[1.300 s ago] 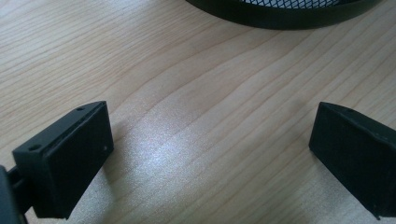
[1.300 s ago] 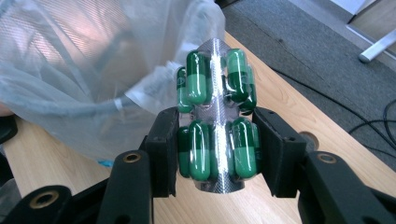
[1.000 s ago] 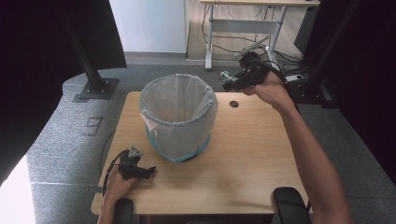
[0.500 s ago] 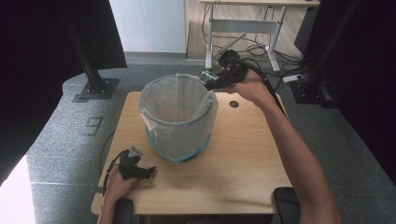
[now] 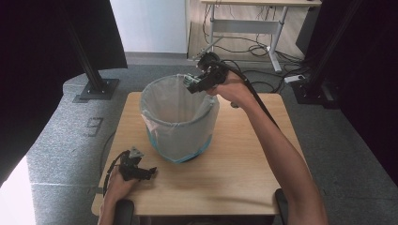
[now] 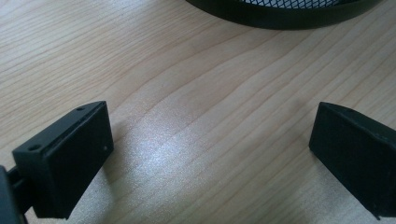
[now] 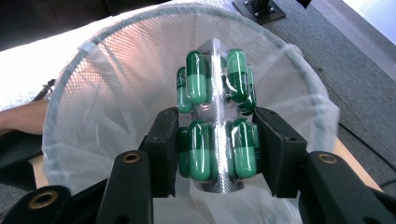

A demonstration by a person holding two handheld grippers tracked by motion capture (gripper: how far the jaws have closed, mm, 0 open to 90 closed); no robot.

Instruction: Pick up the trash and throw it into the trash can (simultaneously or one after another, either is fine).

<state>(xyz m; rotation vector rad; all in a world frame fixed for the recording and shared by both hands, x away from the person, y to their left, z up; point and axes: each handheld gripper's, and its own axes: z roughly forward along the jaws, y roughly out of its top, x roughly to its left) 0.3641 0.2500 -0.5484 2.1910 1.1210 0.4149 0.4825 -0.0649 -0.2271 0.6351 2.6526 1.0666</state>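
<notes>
The left gripper [image 5: 151,173] rests on the bench [image 5: 244,159] at the near left corner, its jaws spread wide with nothing but bare wood between them. Ahead of it, a little way off, stands the bin [image 5: 178,119], a mesh basket lined with a thin white bag.

Farther right, the right gripper [image 5: 190,84] hangs above the bin's far rim, jaws closed on a blister pack [image 7: 215,122] of green capsules. The pack sits upright between the pads, clamped by its two long edges at its lower half, while the upper half stands free above the jaws, over the open bag directly beyond and below.

The pack looks very light and thin. Its foil backing is probably springy and bends easily, and it already bows along its middle under the squeeze. The plastic bubbles are smooth and likely slippery, so the edge grip, low and across the width, seems the safest hold. Pressing harder might crush a capsule or fold the sheet.

The high view gives the layout: both hands, the bin's place on the bench, the right gripper's height over the rim. There the pack is too small to make out. The right gripper view gives the capsules, the foil's bend and the bag's mouth [image 7: 93,93] beneath. The left gripper view shows the wood grain and the dark base ring of the bin [image 6: 280,14] ahead of the open jaws.
</notes>
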